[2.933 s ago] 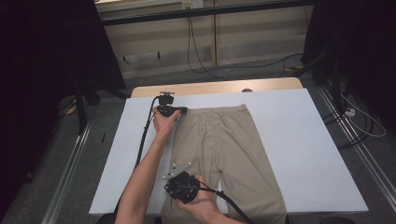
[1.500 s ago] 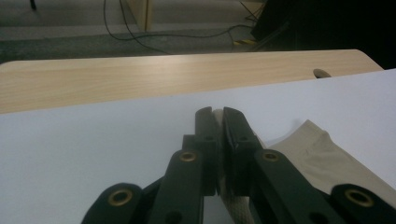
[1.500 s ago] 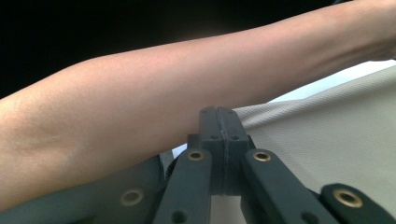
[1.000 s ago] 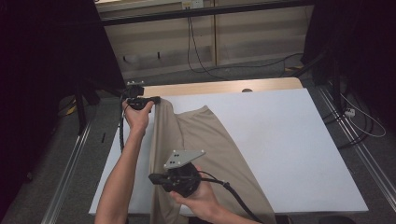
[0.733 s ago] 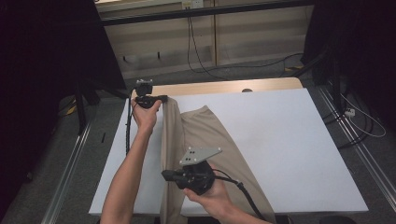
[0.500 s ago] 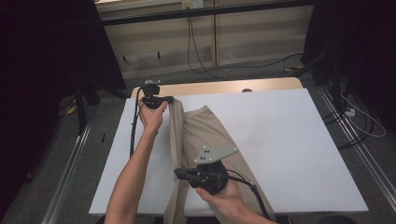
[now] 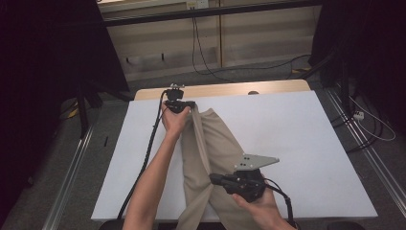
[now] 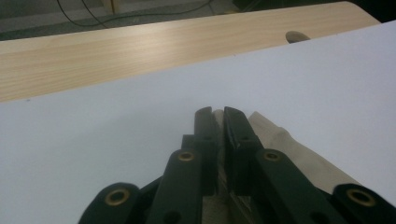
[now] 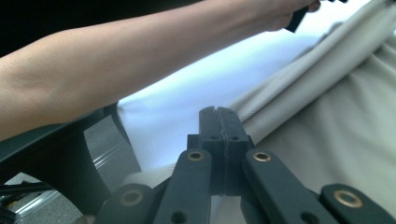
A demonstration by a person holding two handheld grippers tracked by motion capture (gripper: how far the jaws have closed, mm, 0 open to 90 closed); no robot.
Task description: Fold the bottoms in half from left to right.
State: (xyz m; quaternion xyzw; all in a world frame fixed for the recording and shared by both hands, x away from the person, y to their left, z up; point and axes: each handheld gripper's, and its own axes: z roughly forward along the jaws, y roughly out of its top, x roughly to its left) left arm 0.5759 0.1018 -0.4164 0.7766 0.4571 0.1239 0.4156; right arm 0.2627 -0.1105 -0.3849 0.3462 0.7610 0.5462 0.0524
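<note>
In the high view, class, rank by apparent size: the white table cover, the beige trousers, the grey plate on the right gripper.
1. White table cover, clearly largest.
2. Beige trousers.
3. Grey plate, smallest, though raised nearer the camera.

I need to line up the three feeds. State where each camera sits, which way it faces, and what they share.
High view: above the person's side, looking forward and down on the white table; both forearms enter from below.
Left gripper view: rides the left gripper, facing the table's wooden far edge.
Right gripper view: rides the right gripper, facing the left forearm.
Shared: the beige trousers, pinched by both.
</note>
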